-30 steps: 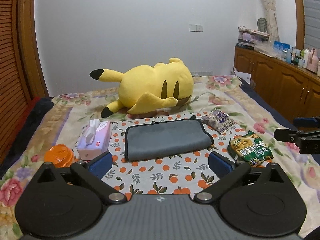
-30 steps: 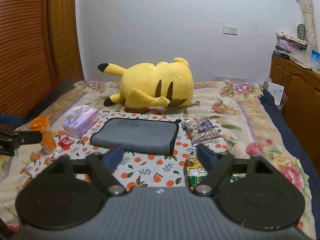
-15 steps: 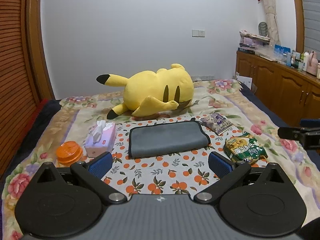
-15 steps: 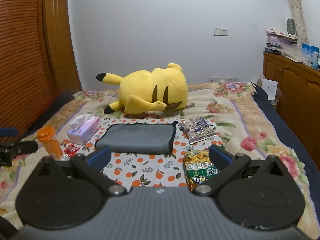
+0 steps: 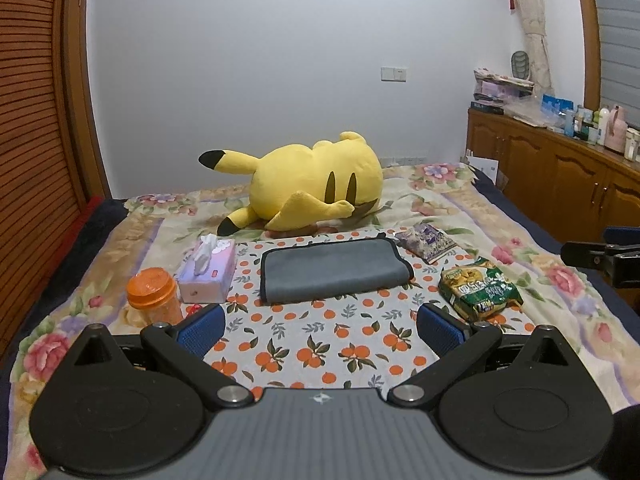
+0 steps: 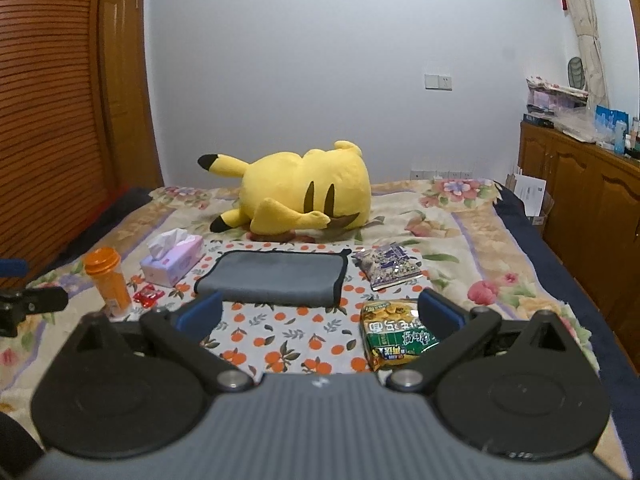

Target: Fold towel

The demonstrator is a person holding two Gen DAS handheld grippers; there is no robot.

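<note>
A grey towel (image 5: 334,270) with a dark edge lies folded flat on an orange-print cloth (image 5: 320,344) on the bed; it also shows in the right wrist view (image 6: 274,278). My left gripper (image 5: 320,330) is open and empty, held above the cloth well short of the towel. My right gripper (image 6: 320,314) is open and empty too, near the towel's front edge and over a green snack bag (image 6: 400,334). Each gripper's tip shows at the edge of the other's view.
A yellow plush toy (image 5: 316,184) lies behind the towel. A tissue box (image 5: 208,270) and an orange-lidded jar (image 5: 154,294) stand to the left. A purple packet (image 5: 428,240) and the green snack bag (image 5: 478,288) lie to the right. Wooden cabinets (image 5: 560,172) line the right wall.
Both grippers have drawn back and risen away from the towel, which now looks smaller and farther. The jaws stay open. The towel has not moved.
</note>
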